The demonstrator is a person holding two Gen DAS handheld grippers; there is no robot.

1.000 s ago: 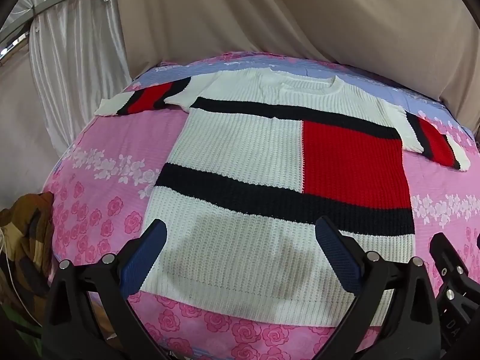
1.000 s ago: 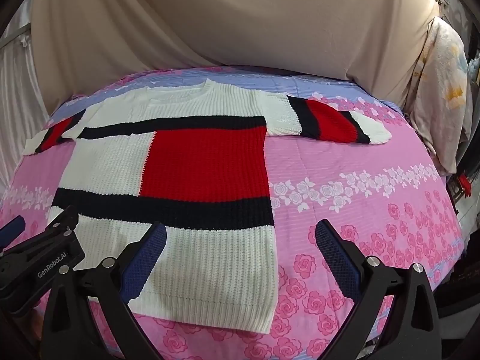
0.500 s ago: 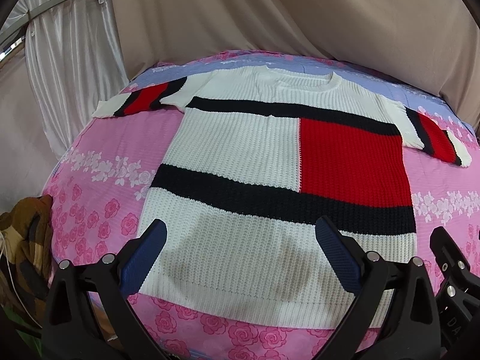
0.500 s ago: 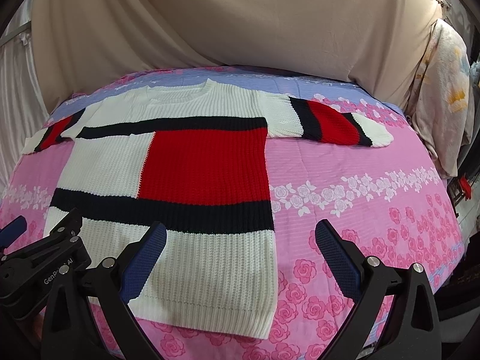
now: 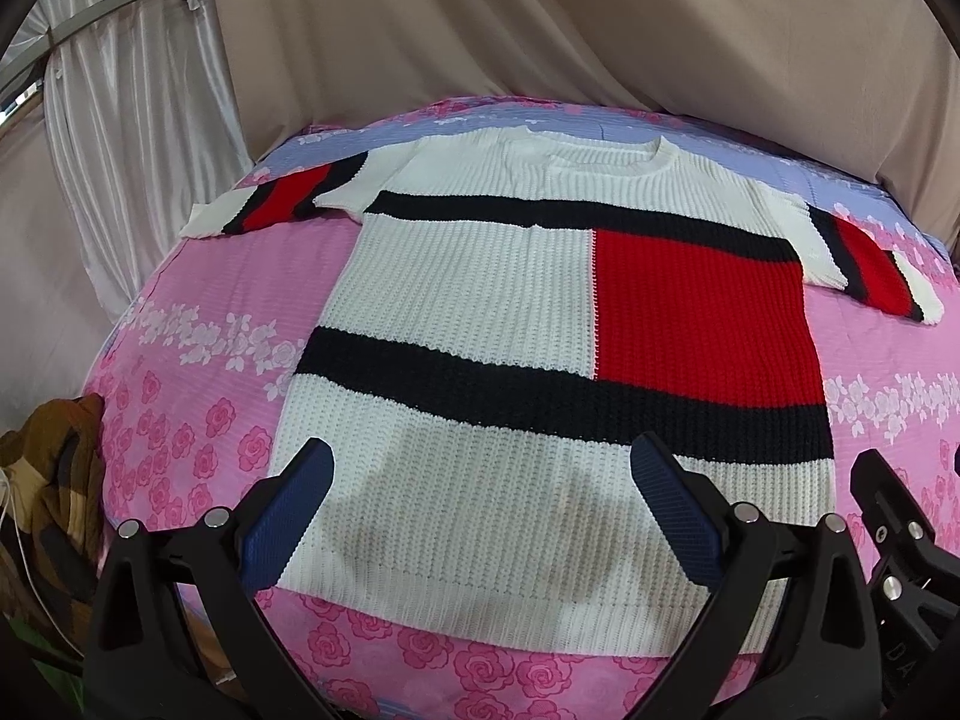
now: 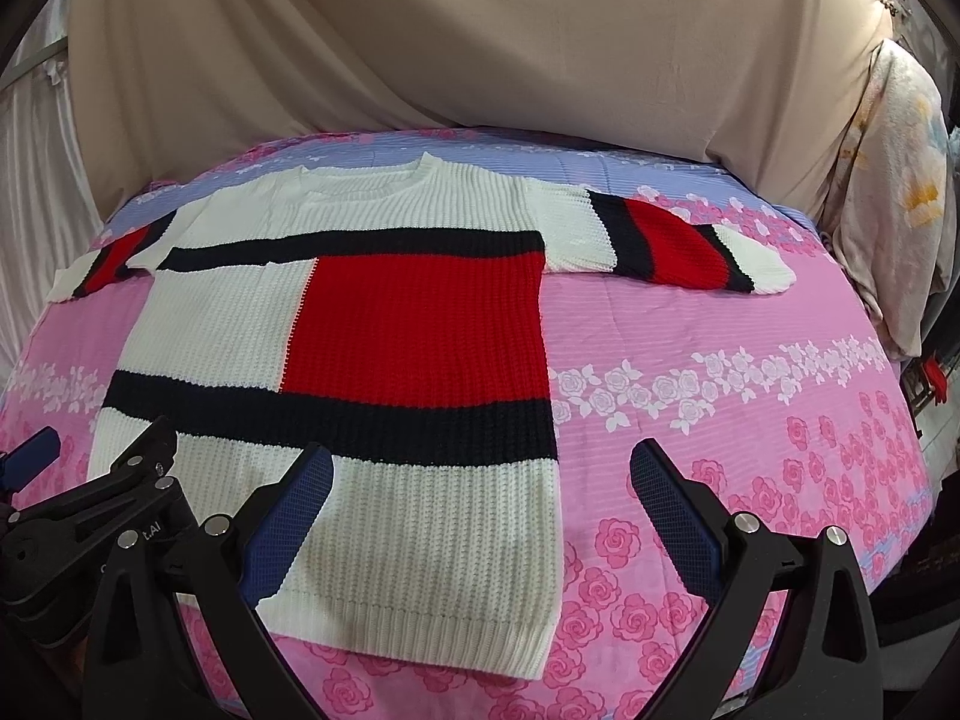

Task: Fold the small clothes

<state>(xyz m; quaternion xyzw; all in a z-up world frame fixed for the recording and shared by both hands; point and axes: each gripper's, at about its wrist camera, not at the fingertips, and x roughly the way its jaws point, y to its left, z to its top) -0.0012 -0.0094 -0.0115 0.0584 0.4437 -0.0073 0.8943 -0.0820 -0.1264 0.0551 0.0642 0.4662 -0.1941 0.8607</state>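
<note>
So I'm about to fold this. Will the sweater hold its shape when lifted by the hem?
Probably not. The sweater is a chunky rib knit lying limp and flat on the bedspread, so it should sag between two pinch points. The thick yarn suggests some weight, and the spread sleeves will likely dangle. The ribbed surface should grip, not slip.

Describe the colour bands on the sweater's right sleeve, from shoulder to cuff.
The right sleeve runs white, navy, red, navy, then a white cuff; the right wrist view shows it best.

Partial letters "t.AI" on left tool, faint "DA" on right tool
</note>
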